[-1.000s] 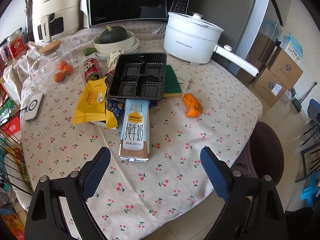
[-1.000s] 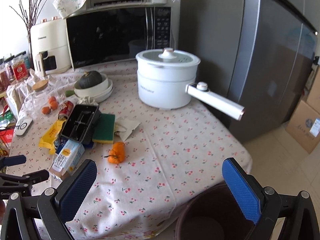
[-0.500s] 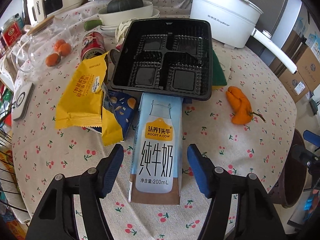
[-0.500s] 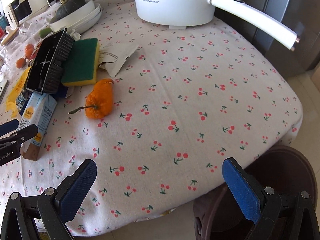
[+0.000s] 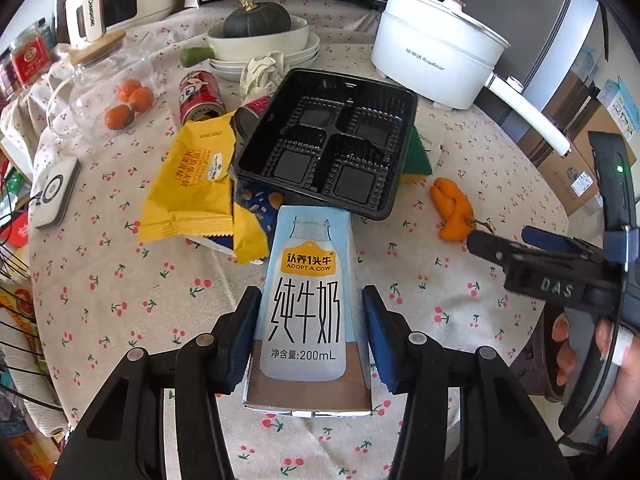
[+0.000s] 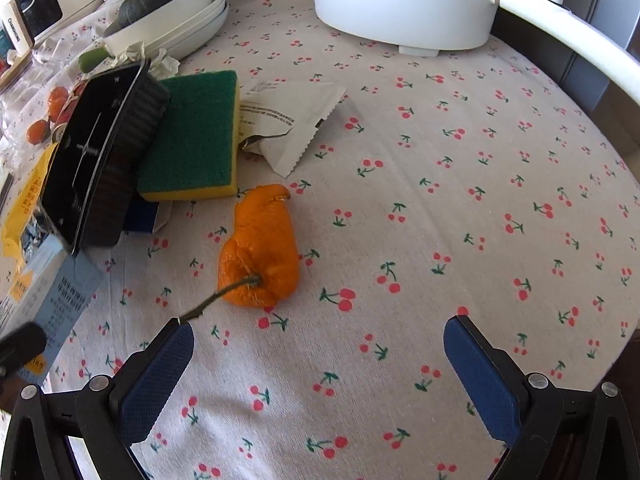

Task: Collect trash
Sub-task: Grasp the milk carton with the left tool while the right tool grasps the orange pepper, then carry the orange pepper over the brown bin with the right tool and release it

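Observation:
A light blue milk carton (image 5: 308,308) lies flat on the cherry-print tablecloth (image 5: 460,304). My left gripper (image 5: 310,330) straddles its near end, and both blue pads touch or nearly touch its sides. An orange peel (image 6: 260,252) with a stem lies just ahead of my right gripper (image 6: 318,354), which is open and empty; the peel also shows in the left wrist view (image 5: 452,212). A black plastic tray (image 5: 332,148), yellow snack wrappers (image 5: 192,188), a red can (image 5: 198,96) and a crumpled tissue (image 5: 264,74) lie beyond the carton.
A green-and-yellow sponge (image 6: 192,140) and a torn white sachet (image 6: 292,120) lie beside the tray. A white electric pot (image 6: 404,0) with a long handle, a bowl holding a squash (image 5: 256,26), a glass jar (image 5: 100,84) and a microwave stand at the back. The table edge is near right.
My left gripper has moved forward over the carton and narrowed until its pads are at the carton's sides. My right gripper has moved down and closer to the orange peel, staying open.

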`<state>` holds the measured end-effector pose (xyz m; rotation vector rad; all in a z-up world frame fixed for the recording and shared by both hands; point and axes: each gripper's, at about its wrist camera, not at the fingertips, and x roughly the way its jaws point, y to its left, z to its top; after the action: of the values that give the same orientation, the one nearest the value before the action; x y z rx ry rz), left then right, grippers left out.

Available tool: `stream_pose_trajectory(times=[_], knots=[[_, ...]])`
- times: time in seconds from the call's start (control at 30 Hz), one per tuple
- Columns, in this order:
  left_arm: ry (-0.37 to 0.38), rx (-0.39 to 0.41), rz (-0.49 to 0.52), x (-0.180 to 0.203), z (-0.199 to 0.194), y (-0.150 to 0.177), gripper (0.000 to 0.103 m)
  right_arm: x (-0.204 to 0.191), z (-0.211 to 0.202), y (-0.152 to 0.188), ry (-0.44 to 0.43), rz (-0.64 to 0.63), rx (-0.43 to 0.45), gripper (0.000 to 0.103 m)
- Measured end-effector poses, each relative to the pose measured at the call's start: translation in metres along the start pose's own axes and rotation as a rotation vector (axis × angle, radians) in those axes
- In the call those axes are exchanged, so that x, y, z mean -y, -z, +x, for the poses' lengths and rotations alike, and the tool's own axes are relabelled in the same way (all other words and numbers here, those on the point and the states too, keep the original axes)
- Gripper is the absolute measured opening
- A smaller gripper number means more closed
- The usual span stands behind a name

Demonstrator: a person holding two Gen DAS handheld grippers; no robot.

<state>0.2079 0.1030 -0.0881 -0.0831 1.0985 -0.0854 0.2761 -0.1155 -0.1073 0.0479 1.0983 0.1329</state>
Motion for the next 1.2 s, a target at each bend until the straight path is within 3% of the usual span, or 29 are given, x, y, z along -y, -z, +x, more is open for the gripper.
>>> stream_pose_trajectory(times=[0.17, 0.27, 0.33, 0.43, 0.77, 1.2], knots=[[-0.003, 0.015, -0.012, -0.02, -0.016, 0.01, 0.053, -0.02, 0.012, -0.009, -0.011, -0.017, 0.026, 0.093], [-0.008, 0.032, -0.016, -0.029, -0.027, 0.016, 0.053, -0.029, 0.018, -0.012, 0.003, -0.035, 0.043, 0.081], [-0.015, 0.037, -0.018, -0.035, -0.032, 0.019, 0.053, -0.031, 0.02, -0.012, 0.028, -0.054, 0.058, 0.061], [-0.018, 0.037, -0.03, -0.042, -0.035, 0.022, 0.053, -0.031, 0.02, -0.011, 0.047, -0.072, 0.056, 0.04], [0.013, 0.064, -0.045, -0.035, -0.046, 0.02, 0.053, -0.009, -0.015, 0.0, 0.05, -0.068, 0.042, 0.034], [0.103, 0.098, 0.072, 0.048, -0.055, 0.015, 0.053, 0.07, -0.094, 0.043, 0.066, -0.021, 0.067, 0.034]])
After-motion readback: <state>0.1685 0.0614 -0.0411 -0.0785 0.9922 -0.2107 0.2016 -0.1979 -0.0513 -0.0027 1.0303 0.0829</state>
